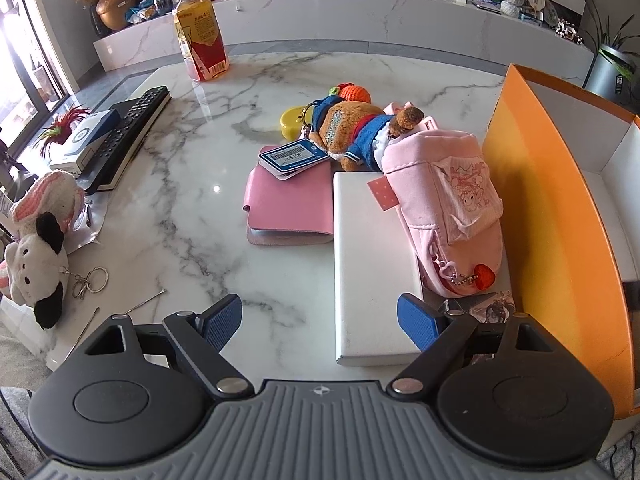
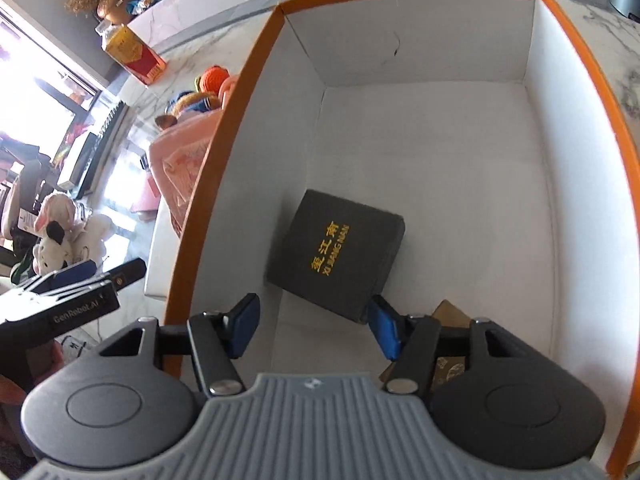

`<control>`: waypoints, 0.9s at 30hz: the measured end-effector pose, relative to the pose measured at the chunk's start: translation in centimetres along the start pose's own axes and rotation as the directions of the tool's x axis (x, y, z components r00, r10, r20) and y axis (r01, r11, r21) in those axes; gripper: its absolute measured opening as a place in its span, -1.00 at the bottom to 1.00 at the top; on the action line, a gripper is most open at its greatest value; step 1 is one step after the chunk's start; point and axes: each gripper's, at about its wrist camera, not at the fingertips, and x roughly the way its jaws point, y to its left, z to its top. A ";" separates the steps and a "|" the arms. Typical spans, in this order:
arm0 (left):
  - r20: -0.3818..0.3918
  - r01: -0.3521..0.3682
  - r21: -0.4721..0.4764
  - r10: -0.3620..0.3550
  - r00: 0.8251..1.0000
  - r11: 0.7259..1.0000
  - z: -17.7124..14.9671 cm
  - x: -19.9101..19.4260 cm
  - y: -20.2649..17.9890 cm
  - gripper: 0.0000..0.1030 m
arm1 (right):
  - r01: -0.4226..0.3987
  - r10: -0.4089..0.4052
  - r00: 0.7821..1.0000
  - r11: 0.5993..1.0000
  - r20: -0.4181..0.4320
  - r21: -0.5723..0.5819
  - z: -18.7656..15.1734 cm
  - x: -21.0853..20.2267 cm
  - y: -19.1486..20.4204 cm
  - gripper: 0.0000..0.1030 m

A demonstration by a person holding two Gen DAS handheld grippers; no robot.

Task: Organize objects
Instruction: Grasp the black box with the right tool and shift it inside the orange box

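Clutter on the marble bench (image 1: 192, 184) is being sorted into the orange box (image 1: 560, 216), and the step in hand looks like the gap between one drop and the next pick.

Going left to right in the left wrist view: a plush cow (image 1: 36, 268) with a key ring sits at the lower left edge, a remote (image 1: 132, 128) lies on a book at the upper left, and a juice bottle (image 1: 200, 36) stands at the top. In the middle lie a pink wallet (image 1: 288, 208) with a price tag (image 1: 294, 158) on it, a plush bear (image 1: 348, 132) just behind, and a white slab (image 1: 376, 264) with a pink pouch (image 1: 444, 212) resting partly on it, touching the box wall at the right. The left tool (image 1: 320, 320) hovers low at the near end of the slab, its blue pads apart and holding nothing.

In the right wrist view the right tool (image 2: 312, 320) is inside the box, pads apart, with a dark case (image 2: 336, 252) lying flat on the floor just ahead of them (apparently let go, though one pad sits very near its corner). Something brown lies under the right finger; I cannot tell what.

Next move, by my reckoning: lift the right tool clear of the box, and bring the left onto the slab or pouch, closing across a narrow side.
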 end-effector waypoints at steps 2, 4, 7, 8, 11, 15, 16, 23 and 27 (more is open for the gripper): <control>-0.004 -0.003 0.008 0.003 1.000 1.000 0.0 0.1 -0.1 0.95 | 0.049 -0.050 0.997 0.999 0.055 0.011 1.0 -1.3 -0.6 0.21; -0.003 -0.003 0.012 0.003 1.000 1.000 0.0 0.1 -0.2 0.95 | 0.136 -0.136 0.985 0.991 0.107 0.009 2.3 -1.5 -1.0 0.21; -0.003 -0.005 0.016 0.005 1.000 1.000 0.0 0.2 -0.2 0.95 | 0.187 -0.177 0.973 0.981 0.149 -0.057 4.2 -0.3 -0.9 0.20; -0.002 -0.006 0.017 0.006 1.000 1.000 0.0 0.2 -0.2 0.95 | 0.204 -0.195 0.974 0.976 0.115 -0.076 4.8 0.7 -0.7 0.08; 0.001 -0.009 0.012 0.009 1.000 1.000 0.1 0.1 -0.1 0.95 | 0.289 -0.290 0.957 0.954 -0.002 -0.075 5.4 3.4 -1.1 -0.53; 0.002 -0.003 0.002 0.003 1.000 1.000 0.2 0.1 0.1 0.95 | 0.236 -0.236 0.972 0.971 0.014 -0.049 5.8 5.6 -1.6 -0.63; -0.001 -0.004 0.006 0.004 1.000 1.000 0.2 0.2 0.1 0.95 | 0.226 -0.224 0.974 0.972 0.039 -0.070 5.9 5.9 -1.3 -0.63; -0.007 -0.006 0.023 0.006 1.000 1.000 0.1 0.3 -0.3 0.95 | 0.153 -0.173 0.978 0.974 -0.120 -0.165 5.7 8.0 0.8 -0.54; -0.007 0.001 0.014 -0.001 1.000 1.000 0.1 0.3 -0.1 0.95 | 0.083 -0.114 0.982 0.978 -0.154 -0.192 4.4 7.6 1.6 -0.56</control>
